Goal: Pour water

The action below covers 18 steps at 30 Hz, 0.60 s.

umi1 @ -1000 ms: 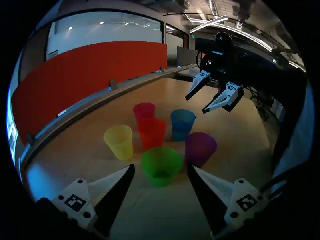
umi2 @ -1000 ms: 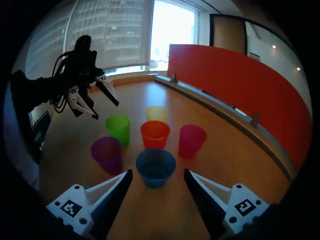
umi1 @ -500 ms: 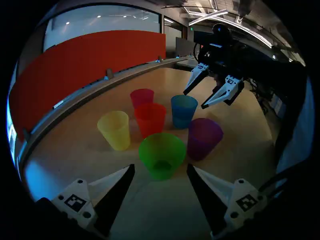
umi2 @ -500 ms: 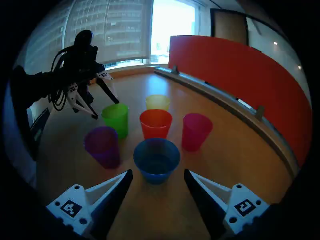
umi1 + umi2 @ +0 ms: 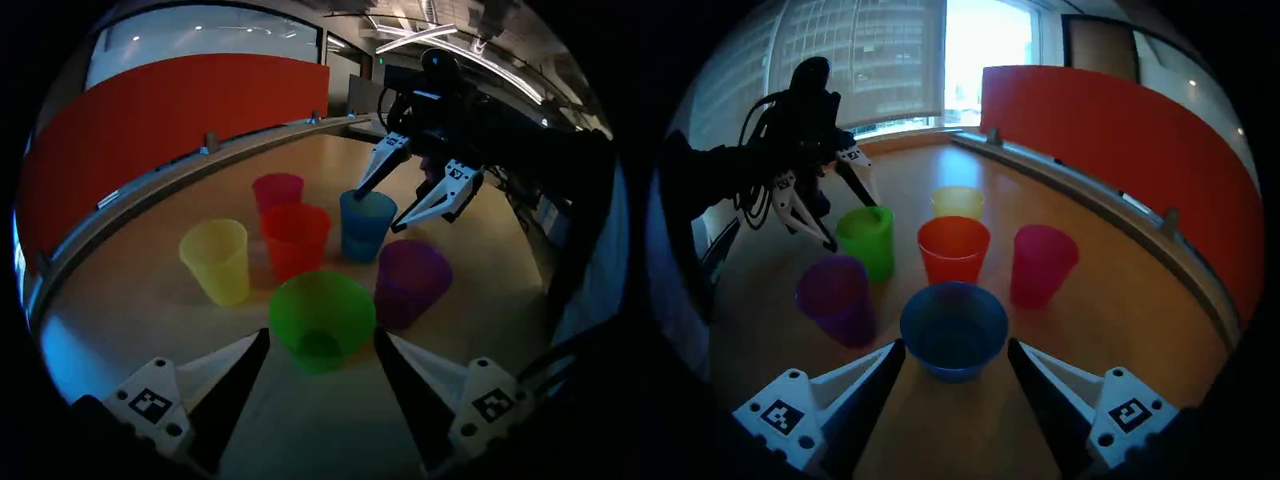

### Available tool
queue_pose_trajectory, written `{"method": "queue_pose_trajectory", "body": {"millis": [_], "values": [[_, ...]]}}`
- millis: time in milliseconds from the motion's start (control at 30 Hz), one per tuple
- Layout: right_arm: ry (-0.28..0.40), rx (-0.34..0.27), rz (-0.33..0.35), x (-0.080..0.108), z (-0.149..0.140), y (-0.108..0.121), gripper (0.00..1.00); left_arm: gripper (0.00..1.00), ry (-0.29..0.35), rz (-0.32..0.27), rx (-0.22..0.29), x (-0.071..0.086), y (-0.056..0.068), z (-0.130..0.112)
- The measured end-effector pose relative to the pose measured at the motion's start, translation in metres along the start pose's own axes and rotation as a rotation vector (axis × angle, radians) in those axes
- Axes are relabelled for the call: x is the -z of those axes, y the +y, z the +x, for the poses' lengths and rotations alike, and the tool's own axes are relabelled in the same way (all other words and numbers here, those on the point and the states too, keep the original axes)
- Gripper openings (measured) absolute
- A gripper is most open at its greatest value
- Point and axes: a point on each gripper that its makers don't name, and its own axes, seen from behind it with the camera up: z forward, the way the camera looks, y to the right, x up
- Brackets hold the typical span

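Left claw (image 5: 318, 334) spread wide, green cup (image 5: 322, 314) upright between its tips, not gripped. Right claw (image 5: 954, 344) likewise spread, blue cup (image 5: 954, 324) between its tips. Both cups standing on desk (image 5: 1136, 320)

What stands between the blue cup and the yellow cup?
The orange cup stands between the blue cup and the yellow cup, all three in one line, as the right gripper view shows plainly.

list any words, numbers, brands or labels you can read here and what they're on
None readable: no words, numbers or brands.
Left hand-held gripper: a square black-and-white marker on each finger, a coded pattern, not text.
Right hand-held gripper: the same kind of pattern.
Coloured cups: plain, no print visible.
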Motion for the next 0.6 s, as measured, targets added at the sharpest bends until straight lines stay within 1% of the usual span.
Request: {"method": "queue_pose_trajectory", "body": {"millis": [300,467,600], "values": [[0.008,-0.006,0.009,-0.012,0.002,0.0,0.99,0.97,0.002,-0.014,-0.004,-0.01,0.0,0.002],[0.012,-0.007,0.01,-0.015,0.002,0.0,0.99,0.97,0.001,-0.009,-0.007,-0.014,-0.002,0.003],[0.014,-0.005,0.012,-0.016,0.002,0.0,0.99,0.98,-0.003,-0.008,-0.019,-0.016,-0.001,0.003]]}}
